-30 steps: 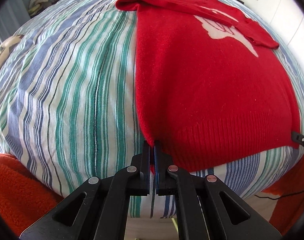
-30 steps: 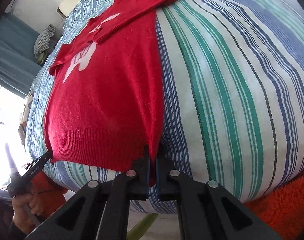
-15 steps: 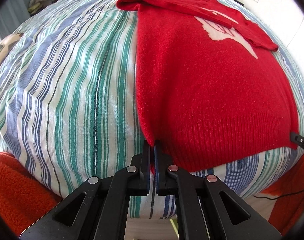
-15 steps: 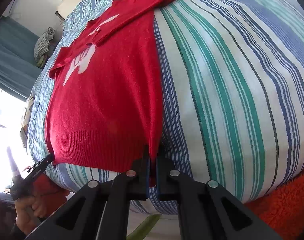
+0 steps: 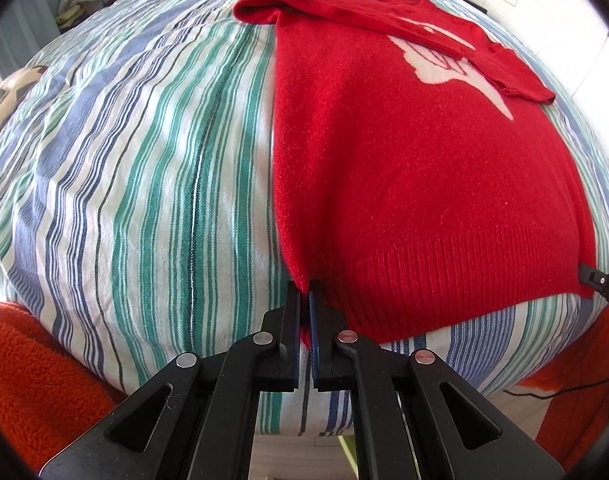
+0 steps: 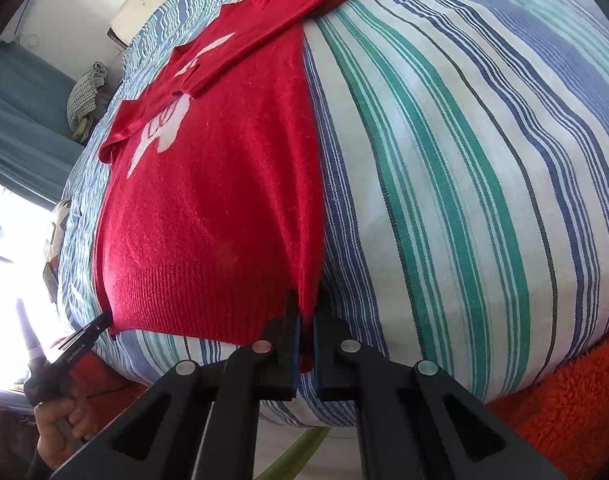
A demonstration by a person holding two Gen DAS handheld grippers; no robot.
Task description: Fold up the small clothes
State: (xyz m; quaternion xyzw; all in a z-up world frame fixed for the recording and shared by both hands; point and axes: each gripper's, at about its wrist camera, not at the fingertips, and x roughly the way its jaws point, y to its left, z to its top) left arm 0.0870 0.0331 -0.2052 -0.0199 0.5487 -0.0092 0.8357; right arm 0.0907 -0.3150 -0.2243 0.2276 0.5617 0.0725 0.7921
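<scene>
A red sweater is spread face up on the striped bedspread of a bed, its ribbed hem lying at the near edge. Both sleeves are already laid across the chest, so the body is narrowed for a fold along its length. The left claw is pressed together on the hem's left corner, and the right claw is pinching the opposite corner. The two corners are held at once so that the hem can be kept taut and level. The likely next step is judged to be carrying the hem up toward the collar.
</scene>
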